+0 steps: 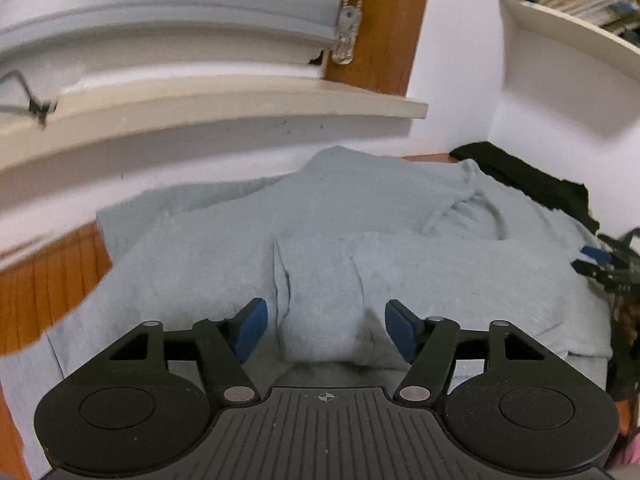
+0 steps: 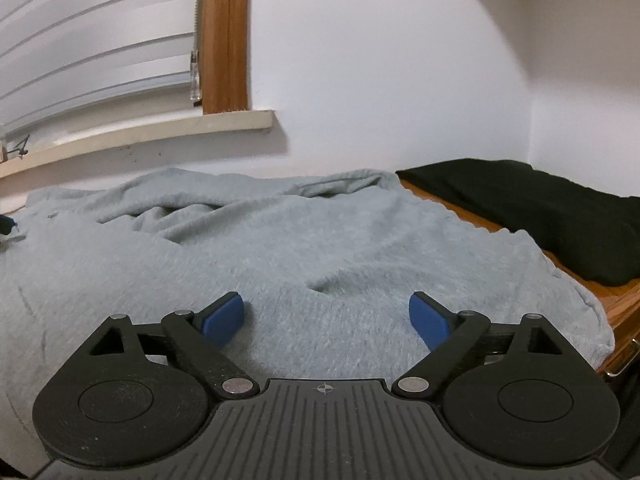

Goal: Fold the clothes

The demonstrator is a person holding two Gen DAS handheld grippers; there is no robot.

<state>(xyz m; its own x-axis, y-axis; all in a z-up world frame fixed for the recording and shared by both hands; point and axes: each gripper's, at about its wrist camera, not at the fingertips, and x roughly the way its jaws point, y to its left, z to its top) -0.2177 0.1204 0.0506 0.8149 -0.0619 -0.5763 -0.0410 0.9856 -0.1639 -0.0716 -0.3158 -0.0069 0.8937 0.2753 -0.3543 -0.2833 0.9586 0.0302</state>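
Covering wooden table [image 2: 472,210], grey garment [image 2: 320,240], black cloth [image 2: 560,208] beside, white walls

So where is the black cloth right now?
In the right wrist view, the black cloth lies on the wooden table at the right, by the wall corner, just beyond the grey sweater.

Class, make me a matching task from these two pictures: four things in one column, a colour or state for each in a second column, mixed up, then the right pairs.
Things:
1. sweater
2. folded garment
3. left claw
4. window frame

Colour or state:
A. brown wood
B. black, lying beside the sweater
C. light grey, spread out and wrinkled
D. open, a fold of cloth between its blue fingers

Pairs: 1-C, 2-B, 3-D, 4-A
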